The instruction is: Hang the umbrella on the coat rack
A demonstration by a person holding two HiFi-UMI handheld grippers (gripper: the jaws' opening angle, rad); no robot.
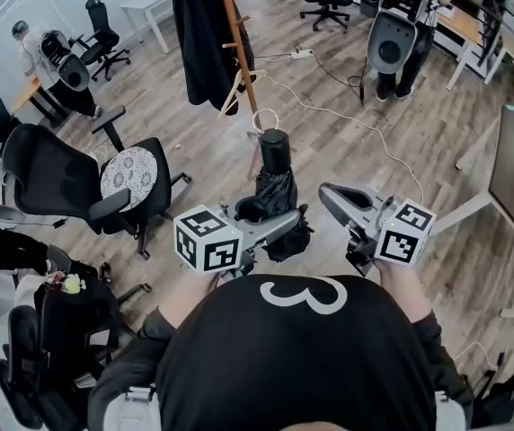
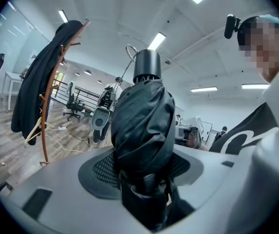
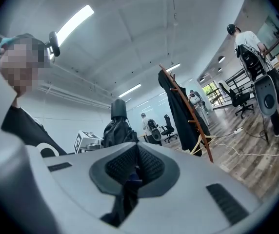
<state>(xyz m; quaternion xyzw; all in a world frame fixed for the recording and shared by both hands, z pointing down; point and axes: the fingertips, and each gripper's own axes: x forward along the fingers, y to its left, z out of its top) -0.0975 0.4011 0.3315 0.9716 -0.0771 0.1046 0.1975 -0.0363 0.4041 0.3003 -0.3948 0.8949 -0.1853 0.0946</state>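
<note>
A wide open office spreads out over a grey-brown plank floor [image 1: 419, 142], with long strip lights [image 2: 156, 40] on the white ceiling. Closest in, a person in a black shirt [image 1: 302, 357] holds both tools out at chest height. The left gripper [image 1: 279, 221] is clamped on a folded black fabric umbrella [image 1: 275, 182], its grey jaws pressing the bunched canopy from both sides. The umbrella stands upright in the air, clear of the floor. Its black cylindrical handle is on top and a thin white loop rises above that. The right gripper [image 1: 331, 197] sits just beside the umbrella without touching it, its jaws closed against each other.

A little further off, to the left, stands a black office chair [image 1: 59, 182] with a round patterned cushion. Beyond the umbrella a white cable [image 1: 347, 115] snakes across the boards. Past that leans the reddish-brown wooden coat rack [image 1: 236, 52] with short pegs, a dark coat [image 1: 199, 34] draped on it. The umbrella is not yet on it. At the far end, people stand among desks and more chairs.
</note>
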